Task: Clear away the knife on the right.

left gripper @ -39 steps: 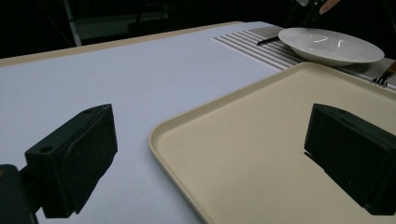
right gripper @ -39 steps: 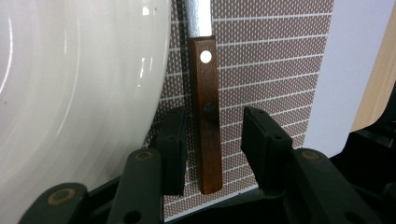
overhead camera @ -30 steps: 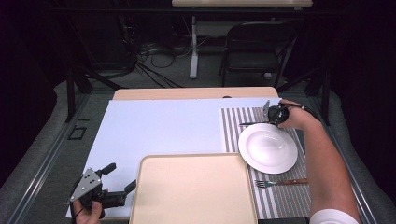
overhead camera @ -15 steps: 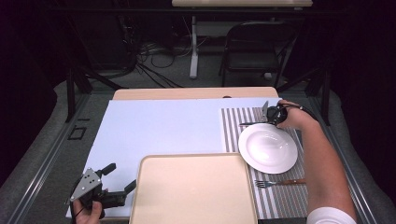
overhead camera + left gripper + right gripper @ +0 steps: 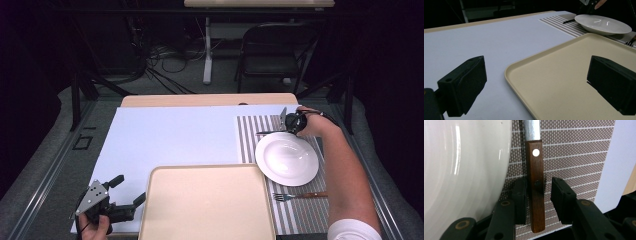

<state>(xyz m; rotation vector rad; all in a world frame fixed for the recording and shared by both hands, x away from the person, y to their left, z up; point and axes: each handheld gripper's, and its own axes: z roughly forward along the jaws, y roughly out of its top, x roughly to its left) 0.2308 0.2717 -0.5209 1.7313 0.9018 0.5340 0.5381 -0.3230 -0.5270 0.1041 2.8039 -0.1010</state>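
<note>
Each hand carries a matte black two-fingered plastic gripper. The left gripper point(image 5: 129, 191) bears a grey three-cornered plate and blocky rectangular fingers point(image 5: 464, 85); the right gripper's point(image 5: 537, 200) linkages show round brass-coloured rivets. A white short sleeve point(image 5: 354, 230) covers the right upper arm.

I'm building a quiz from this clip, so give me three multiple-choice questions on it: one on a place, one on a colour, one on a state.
1. Where does the fork lie?
A. on the striped placemat
B. on the tray
C. on the plate

2. What colour is the tray?
A. blue
B. cream
C. black

3. How do the left gripper jaws stand?
A. shut on the fork
B. wide apart with nothing gripped
C. clamped on the plate

Answers: 1 A, it rests on the stripes nearer than the plate; 2 B, pale beige surface; 3 B, jaws apart over the tray corner.
</note>
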